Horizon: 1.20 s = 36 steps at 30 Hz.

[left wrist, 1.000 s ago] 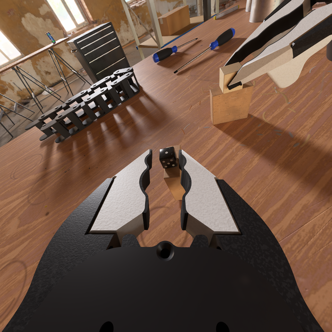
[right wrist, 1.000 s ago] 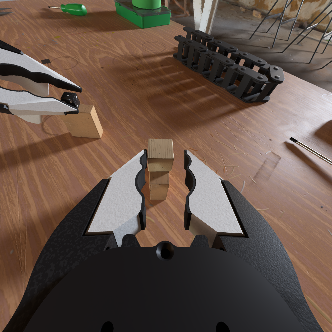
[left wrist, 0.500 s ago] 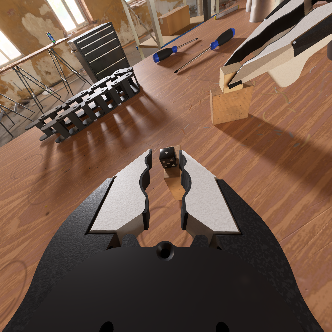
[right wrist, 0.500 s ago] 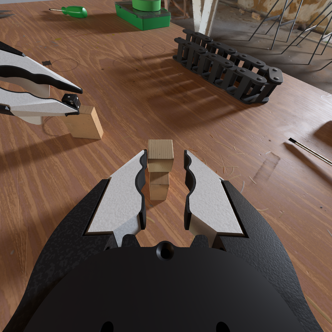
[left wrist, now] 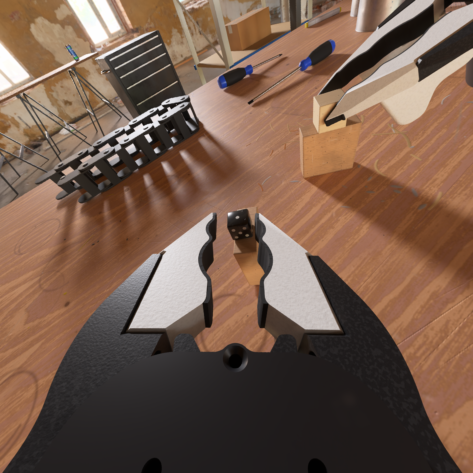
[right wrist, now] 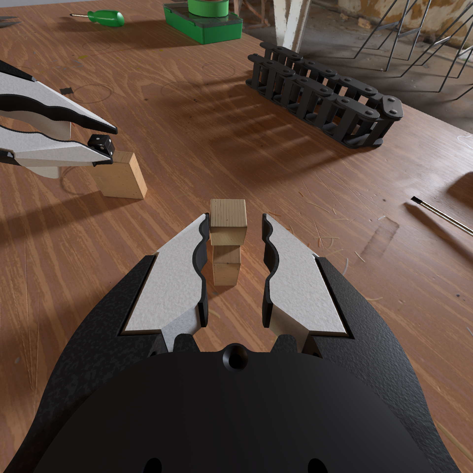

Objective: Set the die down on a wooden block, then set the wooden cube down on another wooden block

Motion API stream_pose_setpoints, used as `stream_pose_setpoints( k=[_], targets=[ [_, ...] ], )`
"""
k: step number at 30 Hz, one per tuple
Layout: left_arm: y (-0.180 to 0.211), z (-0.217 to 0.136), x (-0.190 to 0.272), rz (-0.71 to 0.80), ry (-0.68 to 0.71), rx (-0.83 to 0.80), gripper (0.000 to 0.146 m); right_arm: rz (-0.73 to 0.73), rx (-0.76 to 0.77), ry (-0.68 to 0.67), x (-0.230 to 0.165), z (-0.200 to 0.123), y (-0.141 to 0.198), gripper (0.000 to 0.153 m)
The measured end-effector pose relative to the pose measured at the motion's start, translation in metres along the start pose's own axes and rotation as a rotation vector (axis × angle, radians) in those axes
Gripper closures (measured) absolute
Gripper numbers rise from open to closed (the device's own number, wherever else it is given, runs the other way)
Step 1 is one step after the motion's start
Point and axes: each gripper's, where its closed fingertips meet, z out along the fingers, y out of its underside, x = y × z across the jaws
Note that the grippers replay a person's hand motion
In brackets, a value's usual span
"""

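In the left wrist view the black die [left wrist: 239, 225] sits on a small wooden block [left wrist: 247, 261]. My left gripper [left wrist: 235, 217] is open around the die, with a gap on the left side. In the right wrist view the wooden cube [right wrist: 227, 220] rests on another wooden block [right wrist: 226, 268]. My right gripper [right wrist: 235, 217] is open around the cube, with a gap on the right side. Each view shows the other gripper farther off: the right one [left wrist: 329, 107] at the cube [left wrist: 325, 112] on its block [left wrist: 327, 151], the left one [right wrist: 112, 144] at the die [right wrist: 101, 143] on its block [right wrist: 122, 176].
A black cable chain [left wrist: 122, 151] lies along the table's far edge and also shows in the right wrist view [right wrist: 325, 99]. Two blue-handled screwdrivers [left wrist: 317, 55] lie behind the cube. A green case [right wrist: 204, 25] and a green screwdriver [right wrist: 107, 18] lie far back.
Almost nothing. The right wrist view has shifted very slightly. Both grippers stay open around the die and the cube, which rest on their blocks.
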Motion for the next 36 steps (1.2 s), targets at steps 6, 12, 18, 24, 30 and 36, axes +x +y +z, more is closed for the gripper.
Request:
stream_pose_setpoints(
  k=[6, 12, 18, 24, 30, 36],
  targets=[
    [0.0, 0.0001, 0.0, -0.002, 0.0, -0.001, 0.116, 0.001, -0.001, 0.0, 0.0003, 0.0002, 0.0003, 0.112],
    [0.0, 0.0, 0.0, -0.001, 0.0, 0.0, 0.116, 0.001, -0.001, 0.002, 0.0006, 0.0, 0.0004, 0.112],
    [0.0, 0.0, -0.0005, -0.003, -0.002, 0.001, 0.115, 0.001, 0.002, 0.005, 0.0012, -0.0003, 0.0001, 0.112],
    [0.0, 0.0, -0.0018, -0.01, -0.009, 0.001, 0.113, -0.002, 0.004, 0.008, 0.0013, -0.0007, -0.0005, 0.112],
    [0.0001, 0.0, -0.0028, -0.013, -0.013, 0.002, 0.111, -0.004, 0.005, 0.01, 0.0016, -0.0008, -0.0006, 0.112],
    [0.0, 0.0, -0.0028, -0.013, -0.012, 0.001, 0.111, -0.005, 0.005, 0.01, 0.0017, -0.0009, -0.0007, 0.112]
  ],
)
